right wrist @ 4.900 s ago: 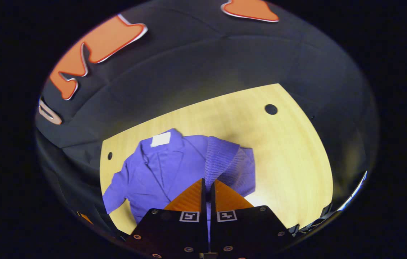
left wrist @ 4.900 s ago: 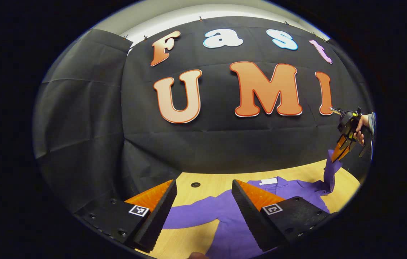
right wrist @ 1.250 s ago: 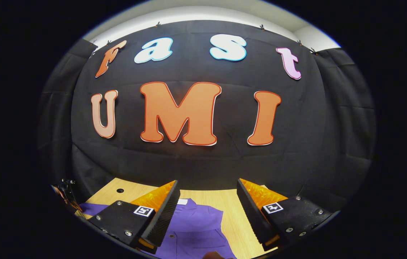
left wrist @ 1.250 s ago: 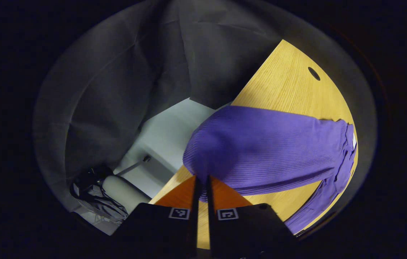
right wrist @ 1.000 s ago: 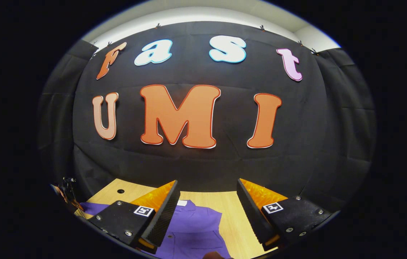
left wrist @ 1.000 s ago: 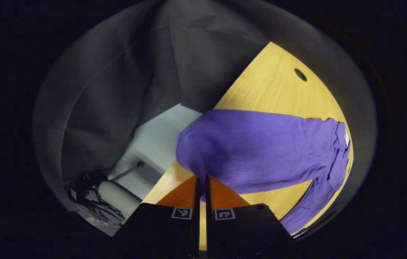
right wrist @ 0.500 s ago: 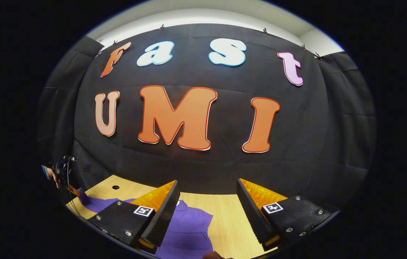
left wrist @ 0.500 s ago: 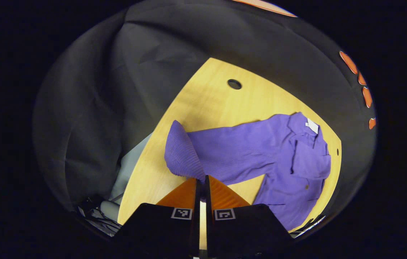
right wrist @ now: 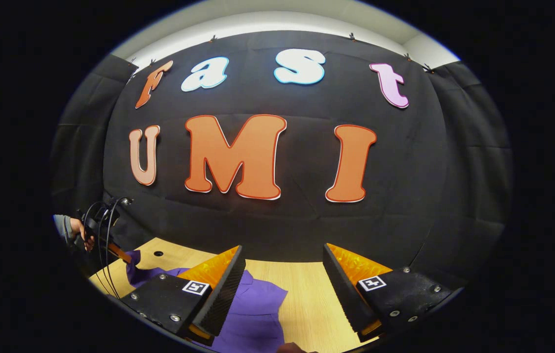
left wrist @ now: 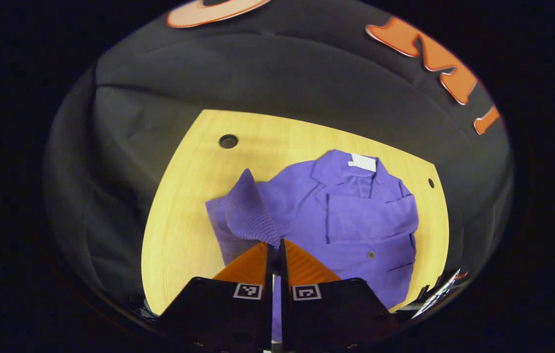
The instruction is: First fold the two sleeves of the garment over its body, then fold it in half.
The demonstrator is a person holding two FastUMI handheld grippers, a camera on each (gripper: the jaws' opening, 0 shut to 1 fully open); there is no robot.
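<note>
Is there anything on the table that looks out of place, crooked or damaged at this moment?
Nothing looks damaged or spilled. The purple garment lies flat on the table, one sleeve already folded across its body. The other sleeve stands bunched because the left gripper pinches it.

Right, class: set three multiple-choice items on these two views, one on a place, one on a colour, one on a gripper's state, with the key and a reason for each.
1. Where does the white tag sit on the shirt?
A. at the collar
B. on the hem
C. on the held sleeve

2. What colour is the shirt?
A. green
B. purple
C. red

3. How does the right gripper stand?
A. shut on a sleeve
B. shut on nothing
C. open, holding nothing

Key:
1 A: in the left gripper view the tag lies at the neck end, by the collar.
2 B: both views show purple cloth on the table.
3 C: its fingers stand wide apart over the table; it is the left gripper that pinches the sleeve.
</note>
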